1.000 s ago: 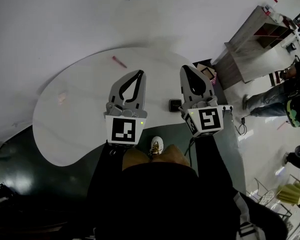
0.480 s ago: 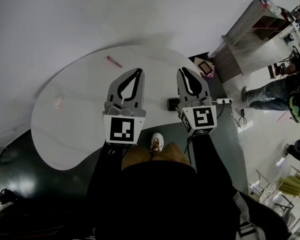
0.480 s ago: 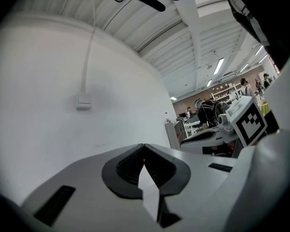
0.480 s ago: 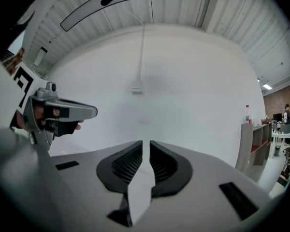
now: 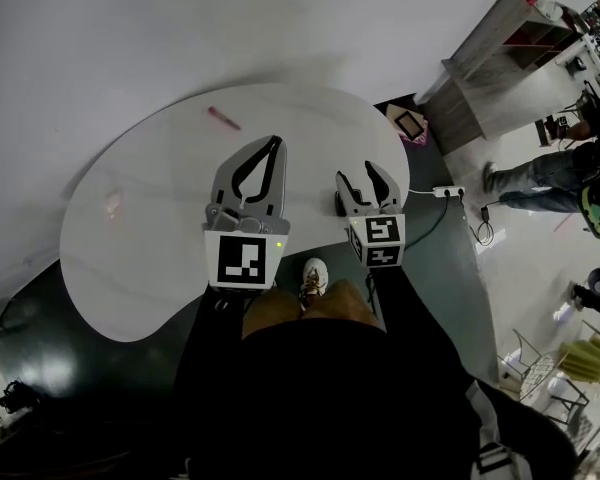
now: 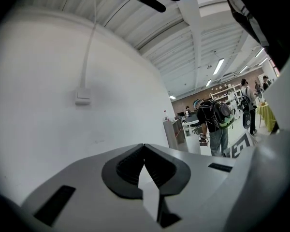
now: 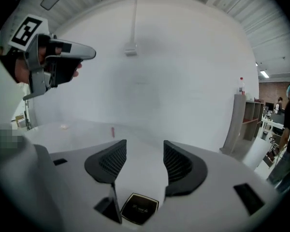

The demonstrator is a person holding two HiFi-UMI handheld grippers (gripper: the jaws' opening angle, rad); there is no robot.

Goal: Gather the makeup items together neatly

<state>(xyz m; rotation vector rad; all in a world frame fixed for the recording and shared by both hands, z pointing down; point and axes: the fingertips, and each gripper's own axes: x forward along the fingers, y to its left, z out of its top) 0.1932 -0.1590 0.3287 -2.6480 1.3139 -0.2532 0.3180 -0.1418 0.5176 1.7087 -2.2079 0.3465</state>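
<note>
Right gripper view: the right gripper (image 7: 145,145) has just been opening, and its jaws stand apart and empty. A black square compact (image 7: 139,208) lies on the white table (image 5: 140,268) just beneath them. A pink stick (image 5: 223,118), perhaps a lip pencil, lies well apart. The left gripper (image 6: 144,148) is closed, holding nothing.

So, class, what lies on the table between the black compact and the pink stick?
Only bare white table shows between black compact and pink stick, clearest in the head view; the left hand-held gripper overlaps part.
</note>
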